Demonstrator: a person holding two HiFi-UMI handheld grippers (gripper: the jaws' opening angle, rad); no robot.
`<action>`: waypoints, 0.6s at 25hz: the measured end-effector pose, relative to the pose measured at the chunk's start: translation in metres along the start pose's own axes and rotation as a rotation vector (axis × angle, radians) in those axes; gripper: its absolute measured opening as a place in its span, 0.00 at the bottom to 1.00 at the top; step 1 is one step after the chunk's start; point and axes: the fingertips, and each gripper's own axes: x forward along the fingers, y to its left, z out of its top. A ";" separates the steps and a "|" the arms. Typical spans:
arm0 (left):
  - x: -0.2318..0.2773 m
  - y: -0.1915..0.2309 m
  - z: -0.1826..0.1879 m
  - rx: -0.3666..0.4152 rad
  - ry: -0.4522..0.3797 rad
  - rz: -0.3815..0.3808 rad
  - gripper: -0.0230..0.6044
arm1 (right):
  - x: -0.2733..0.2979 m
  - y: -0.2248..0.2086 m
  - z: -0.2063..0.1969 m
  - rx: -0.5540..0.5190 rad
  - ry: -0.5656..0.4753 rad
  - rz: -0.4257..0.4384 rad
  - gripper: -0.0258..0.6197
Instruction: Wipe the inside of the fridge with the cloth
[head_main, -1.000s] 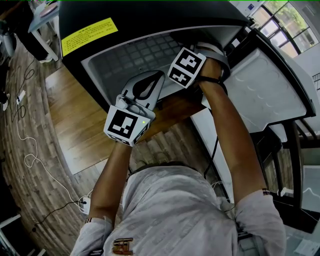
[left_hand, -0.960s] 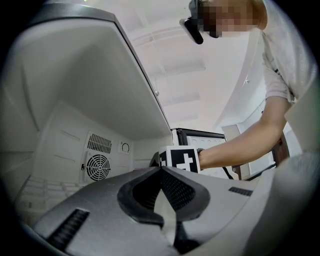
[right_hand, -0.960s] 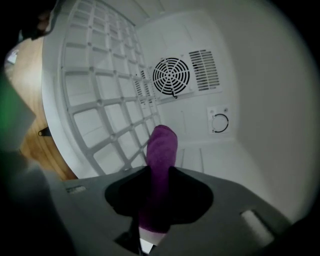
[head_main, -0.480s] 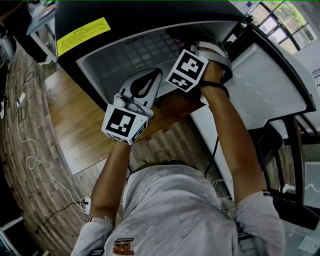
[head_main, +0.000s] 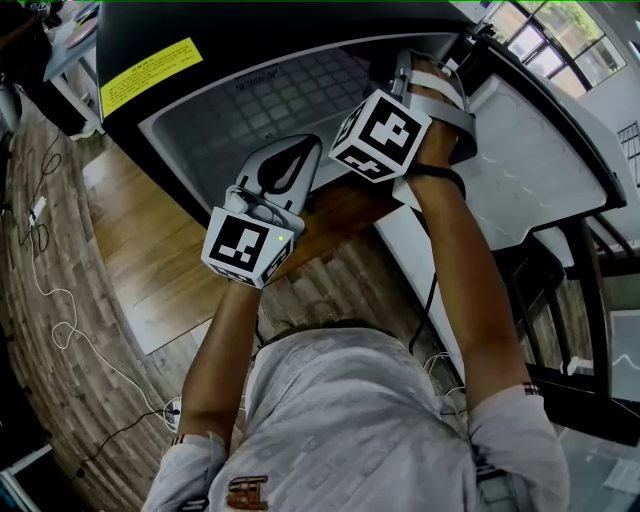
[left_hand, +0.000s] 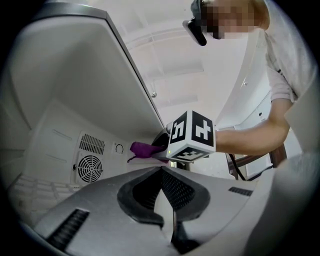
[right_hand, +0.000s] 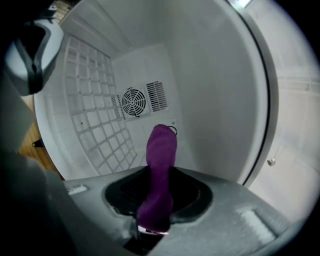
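Observation:
A small fridge (head_main: 250, 25) stands with its door (head_main: 530, 170) swung open to the right. My right gripper (right_hand: 158, 186) reaches inside it and is shut on a purple cloth (right_hand: 161, 150), whose free end sticks up toward the white back wall near the fan vent (right_hand: 133, 102). The left gripper view shows the same cloth (left_hand: 142, 149) just beyond the right gripper's marker cube (left_hand: 192, 135), close under the fridge's inner wall. My left gripper (left_hand: 161, 172) is at the fridge mouth, jaws closed together with nothing between them; in the head view it sits lower left of the right one (head_main: 290, 165).
A white wire shelf (right_hand: 95, 125) lines one inner side of the fridge. A yellow label (head_main: 152, 72) is on the black outer shell. Wooden floor (head_main: 150, 250) with loose cables (head_main: 45, 270) lies to the left, and dark frames (head_main: 570, 300) stand beyond the door.
My right gripper has pushed farther into the fridge with the cloth, toward the door-side wall. The left gripper has hardly moved.

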 end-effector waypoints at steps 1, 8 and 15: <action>0.001 -0.001 0.000 0.000 -0.001 -0.003 0.04 | 0.003 -0.003 -0.001 0.000 0.001 -0.003 0.21; 0.001 -0.001 -0.002 -0.007 0.000 -0.001 0.04 | 0.031 -0.011 -0.013 -0.047 0.054 -0.025 0.21; 0.001 0.005 -0.005 -0.015 0.001 0.006 0.04 | 0.049 -0.003 -0.013 -0.093 0.089 -0.009 0.21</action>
